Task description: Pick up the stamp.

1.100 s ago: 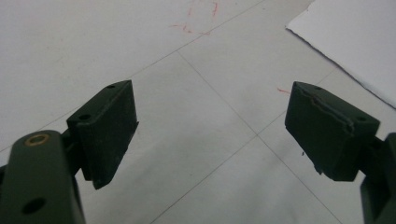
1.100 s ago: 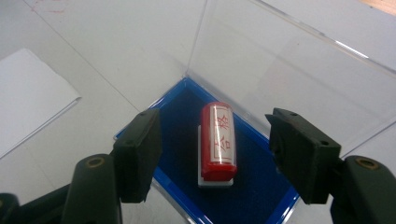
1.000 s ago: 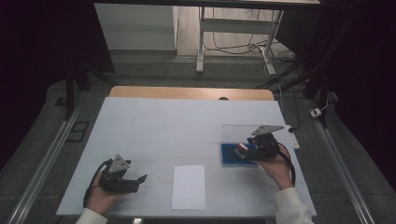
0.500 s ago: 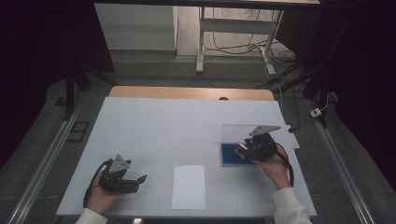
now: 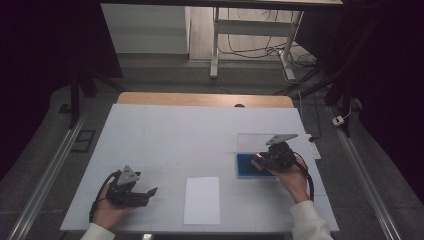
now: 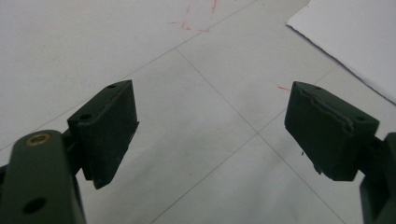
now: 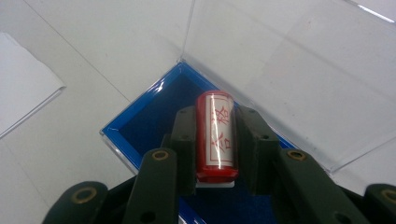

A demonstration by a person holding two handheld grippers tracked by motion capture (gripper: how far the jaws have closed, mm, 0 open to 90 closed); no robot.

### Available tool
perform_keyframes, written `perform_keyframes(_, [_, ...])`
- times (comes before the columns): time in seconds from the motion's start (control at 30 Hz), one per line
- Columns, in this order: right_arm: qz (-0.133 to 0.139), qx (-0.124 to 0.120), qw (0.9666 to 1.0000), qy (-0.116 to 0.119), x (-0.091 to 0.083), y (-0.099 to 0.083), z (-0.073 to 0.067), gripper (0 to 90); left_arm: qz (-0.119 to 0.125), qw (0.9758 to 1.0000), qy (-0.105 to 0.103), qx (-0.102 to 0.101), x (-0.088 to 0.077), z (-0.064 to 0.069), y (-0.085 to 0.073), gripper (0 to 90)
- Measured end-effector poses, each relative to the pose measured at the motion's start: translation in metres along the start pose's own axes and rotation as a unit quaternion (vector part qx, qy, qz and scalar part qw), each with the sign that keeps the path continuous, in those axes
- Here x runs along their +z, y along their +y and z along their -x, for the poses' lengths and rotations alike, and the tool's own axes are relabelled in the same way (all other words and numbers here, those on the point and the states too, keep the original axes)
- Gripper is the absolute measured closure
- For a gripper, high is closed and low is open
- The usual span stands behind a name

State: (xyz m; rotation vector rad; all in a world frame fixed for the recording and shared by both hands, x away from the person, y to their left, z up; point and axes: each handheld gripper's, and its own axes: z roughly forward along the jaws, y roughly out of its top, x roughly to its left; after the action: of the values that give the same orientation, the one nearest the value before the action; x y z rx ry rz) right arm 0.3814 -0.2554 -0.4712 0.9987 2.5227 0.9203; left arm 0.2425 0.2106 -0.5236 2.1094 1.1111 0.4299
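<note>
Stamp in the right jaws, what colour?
Red, with a white label bearing red characters: stamp, best in the right gripper view.

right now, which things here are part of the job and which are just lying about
In the job:
- red cylinder stamp, clamped in the right gripper, whose jaws have just been closing on it
- open blue-lined clear case under it
- white paper sheet, likely what gets stamped

Lying about:
- left gripper, open over bare table
- cables on the floor
</note>
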Motion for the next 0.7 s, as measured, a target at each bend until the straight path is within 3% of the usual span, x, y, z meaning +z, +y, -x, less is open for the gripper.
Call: perform_keyframes(0.7, [0.01,-0.002,0.9999,-0.004,-0.0053,0.0015,-0.0015,70.4,-0.004,1.0,-0.001,0.002,0.0006,-0.0002,-0.0004,17.2])
